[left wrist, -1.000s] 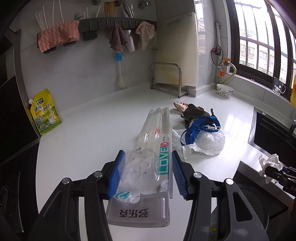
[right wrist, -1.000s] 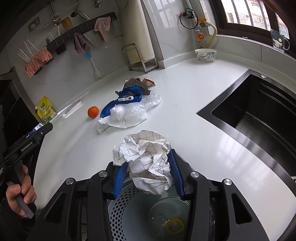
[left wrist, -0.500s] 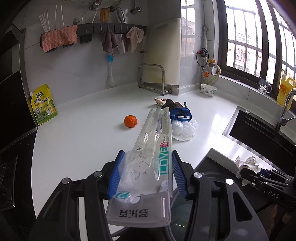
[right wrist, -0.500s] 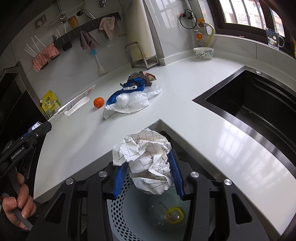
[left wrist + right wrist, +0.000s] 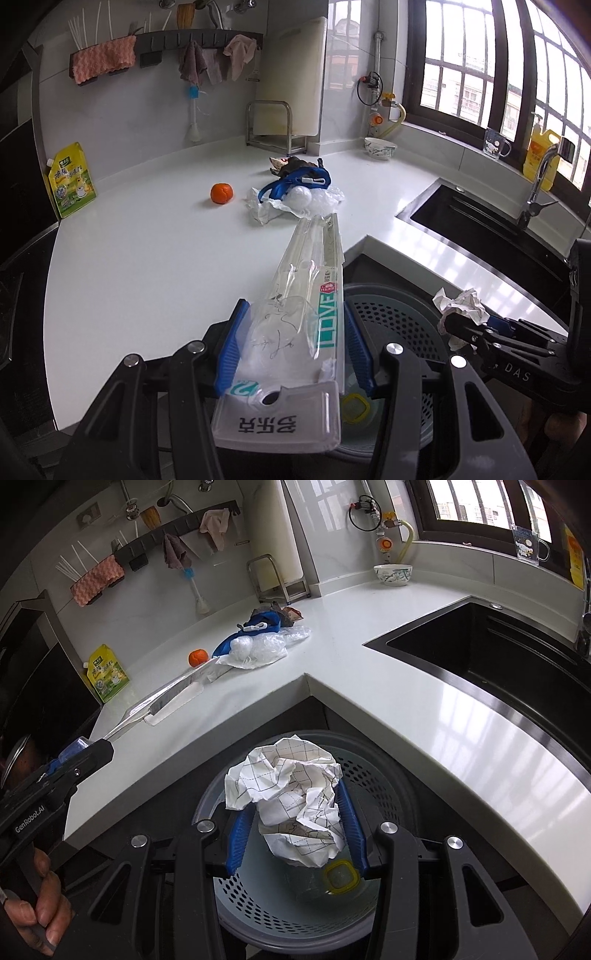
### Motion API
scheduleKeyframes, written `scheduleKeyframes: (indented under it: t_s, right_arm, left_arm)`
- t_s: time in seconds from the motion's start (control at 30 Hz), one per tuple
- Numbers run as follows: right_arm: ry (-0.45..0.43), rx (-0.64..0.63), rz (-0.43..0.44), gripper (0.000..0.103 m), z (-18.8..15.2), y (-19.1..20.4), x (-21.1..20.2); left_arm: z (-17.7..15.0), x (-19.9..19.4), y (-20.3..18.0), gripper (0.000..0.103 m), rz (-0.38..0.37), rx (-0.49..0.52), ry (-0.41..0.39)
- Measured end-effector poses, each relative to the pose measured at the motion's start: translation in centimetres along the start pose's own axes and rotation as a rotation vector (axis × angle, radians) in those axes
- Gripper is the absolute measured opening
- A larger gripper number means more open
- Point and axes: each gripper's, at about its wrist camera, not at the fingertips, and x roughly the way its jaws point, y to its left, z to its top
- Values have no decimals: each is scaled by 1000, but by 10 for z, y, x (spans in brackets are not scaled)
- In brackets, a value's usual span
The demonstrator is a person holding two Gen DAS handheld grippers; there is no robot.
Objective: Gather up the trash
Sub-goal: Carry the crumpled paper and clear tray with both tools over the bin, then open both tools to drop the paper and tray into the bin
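My left gripper [image 5: 293, 343] is shut on a long clear plastic toothbrush package [image 5: 306, 295], held over the counter edge beside the grey perforated trash bin [image 5: 399, 325]. My right gripper [image 5: 295, 823] is shut on a crumpled checked paper ball [image 5: 291, 797], held right above the bin [image 5: 266, 908], which holds a clear container with a yellow rim [image 5: 340, 878]. The right gripper with the paper [image 5: 461, 306] also shows in the left wrist view. The left gripper [image 5: 77, 753] and its package [image 5: 166, 698] show in the right wrist view.
On the white counter [image 5: 147, 251] lie an orange [image 5: 221, 192], a clear plastic bag [image 5: 303, 201] with a blue strap [image 5: 295, 179] and dark wrappers [image 5: 288, 164]. A black sink [image 5: 498, 657] is at the right. A yellow pouch [image 5: 70, 181] and a bowl [image 5: 379, 147] stand by the wall.
Both grippers have pulled back from the counter and now hang over the bin below its inner corner. Each still holds its trash.
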Motion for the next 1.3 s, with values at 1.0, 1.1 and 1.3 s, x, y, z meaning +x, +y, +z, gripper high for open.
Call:
scheduleKeyframes:
  t_s: [1.0,1.1,1.3]
  right_arm:
    - [71,17,-123,43,-37,-30,52]
    - [83,8,-124,43,-38,-29,56]
    - [91,4,-132,54,-38,-29,58]
  left_arm:
    - [-50,68,-37,50,-13,52,208]
    - [-52,74,-36,51,-10,50,228]
    - [-54,76,-36,67,-8,40,243]
